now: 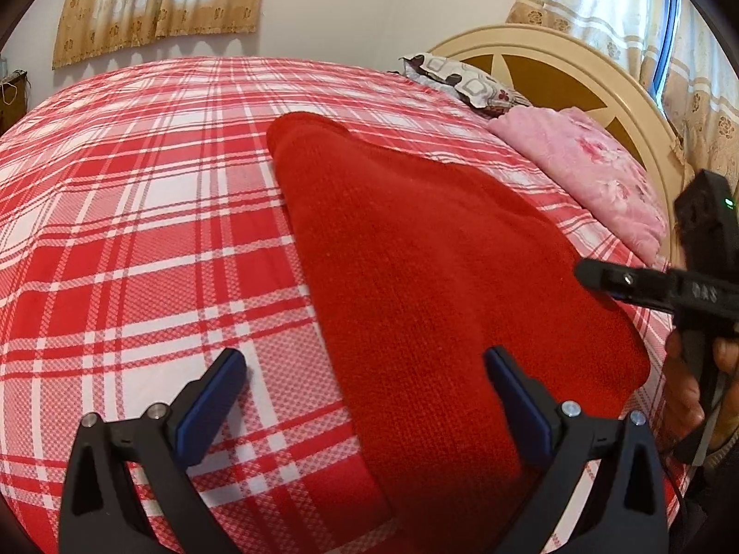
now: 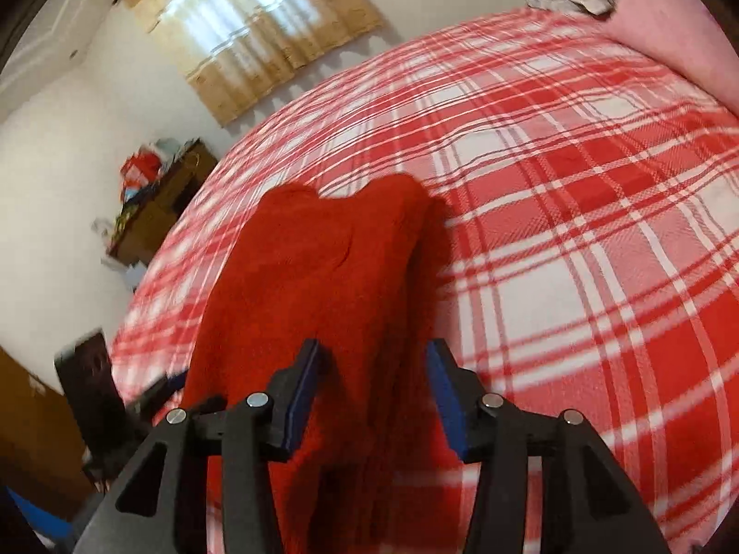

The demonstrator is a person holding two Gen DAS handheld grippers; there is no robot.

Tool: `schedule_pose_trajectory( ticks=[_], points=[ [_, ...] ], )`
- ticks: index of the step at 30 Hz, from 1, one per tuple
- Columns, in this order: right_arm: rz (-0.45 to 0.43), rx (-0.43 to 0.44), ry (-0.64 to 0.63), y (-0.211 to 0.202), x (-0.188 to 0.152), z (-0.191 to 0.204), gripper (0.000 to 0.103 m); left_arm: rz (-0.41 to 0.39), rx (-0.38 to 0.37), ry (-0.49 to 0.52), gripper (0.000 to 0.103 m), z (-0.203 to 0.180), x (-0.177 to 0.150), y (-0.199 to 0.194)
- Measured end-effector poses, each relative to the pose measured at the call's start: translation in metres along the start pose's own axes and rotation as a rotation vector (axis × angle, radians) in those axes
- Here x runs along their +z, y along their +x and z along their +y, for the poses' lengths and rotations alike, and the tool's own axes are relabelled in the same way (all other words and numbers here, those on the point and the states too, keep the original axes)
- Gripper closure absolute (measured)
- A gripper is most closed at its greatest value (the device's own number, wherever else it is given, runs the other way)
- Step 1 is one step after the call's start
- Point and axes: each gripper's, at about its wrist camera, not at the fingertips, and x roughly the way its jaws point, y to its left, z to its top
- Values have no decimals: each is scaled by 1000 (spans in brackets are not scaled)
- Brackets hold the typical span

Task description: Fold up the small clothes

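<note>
A red knitted garment [image 1: 429, 277] lies folded on the checked bed [image 1: 138, 231], filling the frame's centre and lower middle. The left claw [image 1: 365, 397] is spread wide, its right pad [image 1: 517, 401] above the knit. The right claw [image 2: 372, 392] is partly apart over the garment, gripping nothing.

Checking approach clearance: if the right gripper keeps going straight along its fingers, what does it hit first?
Most likely the red knit garment: it lies directly ahead of the open right gripper, spread on the plaid bedsheet. Depth is unclear.
</note>
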Motion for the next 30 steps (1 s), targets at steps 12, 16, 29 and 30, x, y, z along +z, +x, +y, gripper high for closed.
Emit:
schedule_pose_trajectory(
  ticks=[12, 16, 29, 30],
  points=[
    [29, -12, 81, 53, 45, -22, 31, 14, -21, -10, 0, 0, 0, 2],
    [53, 16, 78, 63, 48, -26, 32, 20, -49, -11, 0, 0, 0, 3],
    [64, 142, 56, 77, 46, -26, 69, 38, -66, 0, 0, -6, 2, 5],
    [60, 147, 56, 77, 45, -26, 69, 39, -75, 6, 3, -8, 2, 5]
  ],
)
